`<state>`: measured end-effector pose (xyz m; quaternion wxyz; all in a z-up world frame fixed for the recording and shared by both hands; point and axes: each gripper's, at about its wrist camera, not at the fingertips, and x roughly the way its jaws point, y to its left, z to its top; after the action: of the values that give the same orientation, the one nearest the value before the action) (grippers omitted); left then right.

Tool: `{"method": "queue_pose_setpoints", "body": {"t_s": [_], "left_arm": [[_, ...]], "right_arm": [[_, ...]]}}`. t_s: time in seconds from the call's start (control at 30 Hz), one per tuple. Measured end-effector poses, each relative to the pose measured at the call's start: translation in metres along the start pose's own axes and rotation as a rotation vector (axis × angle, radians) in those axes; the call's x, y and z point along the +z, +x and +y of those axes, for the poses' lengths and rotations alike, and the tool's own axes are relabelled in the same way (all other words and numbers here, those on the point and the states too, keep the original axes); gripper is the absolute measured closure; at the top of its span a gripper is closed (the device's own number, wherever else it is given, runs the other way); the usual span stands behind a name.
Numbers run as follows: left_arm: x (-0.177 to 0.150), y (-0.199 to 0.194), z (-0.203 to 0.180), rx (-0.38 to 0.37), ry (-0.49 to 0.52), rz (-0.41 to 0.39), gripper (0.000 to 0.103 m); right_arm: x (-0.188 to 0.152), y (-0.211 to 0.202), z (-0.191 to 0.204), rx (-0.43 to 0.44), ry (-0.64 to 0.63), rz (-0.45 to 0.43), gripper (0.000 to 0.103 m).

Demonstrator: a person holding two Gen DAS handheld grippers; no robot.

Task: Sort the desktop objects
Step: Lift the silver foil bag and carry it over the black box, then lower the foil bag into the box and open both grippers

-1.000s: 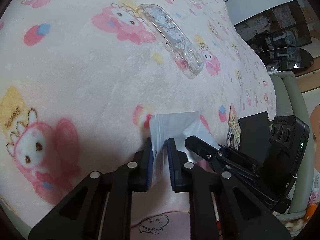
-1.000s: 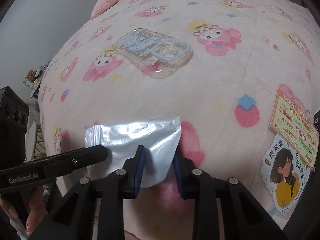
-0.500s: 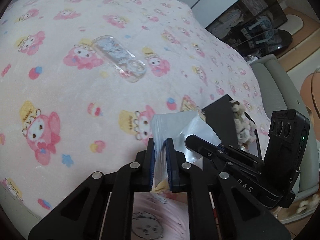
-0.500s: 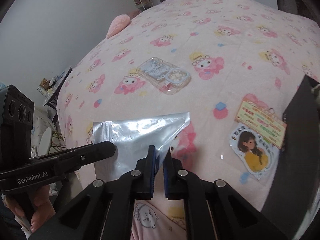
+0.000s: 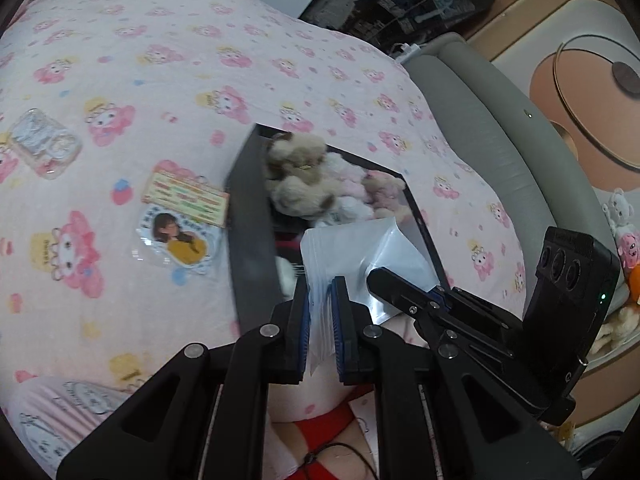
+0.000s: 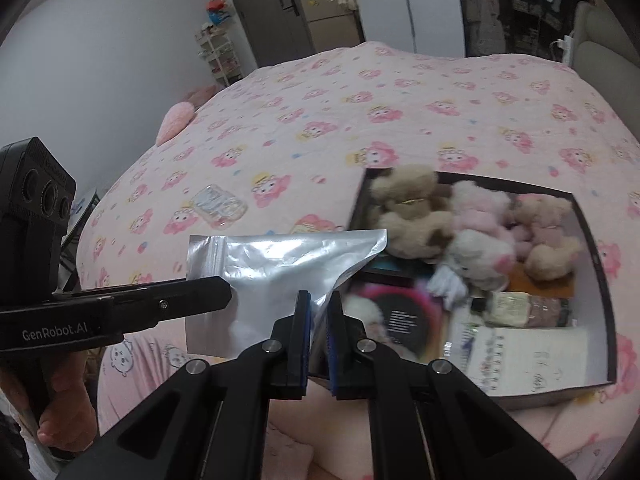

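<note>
1. Nearest, in the left wrist view: left gripper [image 5: 322,312], blue pads pinched tight on the zip edge of a silver bag [image 5: 360,248].
2. Likewise in the right wrist view: right gripper [image 6: 318,322], jaws clamped together on a lower corner of the same silver bag [image 6: 280,268], held flat and spread between both tools, off the bedding.
3. Just left there: black finger of the left gripper [image 6: 192,296] gripping the bag's left side, with a hand [image 6: 60,404] wrapped around its handle below.
4. Just right in the left view: right gripper [image 5: 394,286] nipping the bag's far corner, its camera block further right.
5. Directly behind the bag: black box [image 6: 600,280], open-topped, resting on the pink blanket [image 6: 400,92].
6. Inside the box, near side: spiral notebook [image 6: 532,356], small bottle [image 6: 516,308], round dark item with a pink fuzzy rim [image 6: 404,316], blurred.
7. Inside, far side: plush toys [image 6: 472,220] in brown, pink and cream, piled together.
8. Left of the box in the left view: printed card [image 5: 184,196] overlapping a sticker of a cartoon girl [image 5: 176,238], both flat on the blanket [image 5: 200,60], touching the box wall [image 5: 248,240].
9. Further left: clear phone case [image 5: 42,146] lying flat, well apart from the box; also seen beyond the bag in the right view [image 6: 218,204].
10. Beyond: grey padded bed edge [image 5: 480,120]; in the right view, pink cushion [image 6: 174,122] at the blanket's far left, grey door [image 6: 280,4] behind.
</note>
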<state>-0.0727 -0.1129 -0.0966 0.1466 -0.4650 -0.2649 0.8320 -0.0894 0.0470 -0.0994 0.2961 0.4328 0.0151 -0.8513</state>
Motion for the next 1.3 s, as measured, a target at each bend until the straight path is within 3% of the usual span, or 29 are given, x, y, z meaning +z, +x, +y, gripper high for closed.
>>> {"method": "queue_pose_setpoints", "body": {"t_s": [0.13, 0.27, 0.47, 0.53, 0.6, 0.73, 0.83, 1.07, 1.17, 1.3], "left_arm": [[-0.005, 0.057, -0.033, -0.021, 0.025, 0.079, 0.094], [-0.001, 0.105, -0.050, -0.052, 0.029, 0.138, 0.094], [-0.003, 0.170, -0.060, 0.052, 0.067, 0.287, 0.092], [-0.006, 0.184, -0.060, 0.123, 0.092, 0.334, 0.091], [-0.008, 0.188, -0.059, 0.173, 0.104, 0.354, 0.091], [-0.003, 0.173, -0.051, 0.136, 0.052, 0.295, 0.091], [-0.001, 0.175, -0.046, 0.130, 0.006, 0.278, 0.091], [-0.002, 0.191, -0.059, 0.084, 0.015, 0.332, 0.091], [0.000, 0.172, -0.057, 0.139, 0.020, 0.271, 0.091], [0.001, 0.165, -0.040, 0.210, -0.004, 0.298, 0.090]], "right_arm": [[-0.013, -0.012, -0.063, -0.049, 0.116, 0.004, 0.097], [-0.013, -0.010, -0.112, -0.104, 0.140, 0.036, 0.097], [-0.024, 0.019, -0.169, -0.115, 0.227, 0.167, 0.096], [-0.031, 0.019, -0.181, -0.117, 0.284, 0.155, 0.098], [-0.032, 0.014, -0.185, -0.131, 0.302, 0.125, 0.097], [-0.032, -0.001, -0.198, -0.110, 0.361, 0.048, 0.097], [-0.027, -0.011, -0.193, -0.118, 0.335, -0.022, 0.097], [-0.023, -0.003, -0.181, -0.180, 0.258, 0.010, 0.097], [-0.019, 0.004, -0.179, -0.142, 0.214, 0.060, 0.097], [-0.014, 0.036, -0.173, -0.065, 0.155, 0.211, 0.097]]}}
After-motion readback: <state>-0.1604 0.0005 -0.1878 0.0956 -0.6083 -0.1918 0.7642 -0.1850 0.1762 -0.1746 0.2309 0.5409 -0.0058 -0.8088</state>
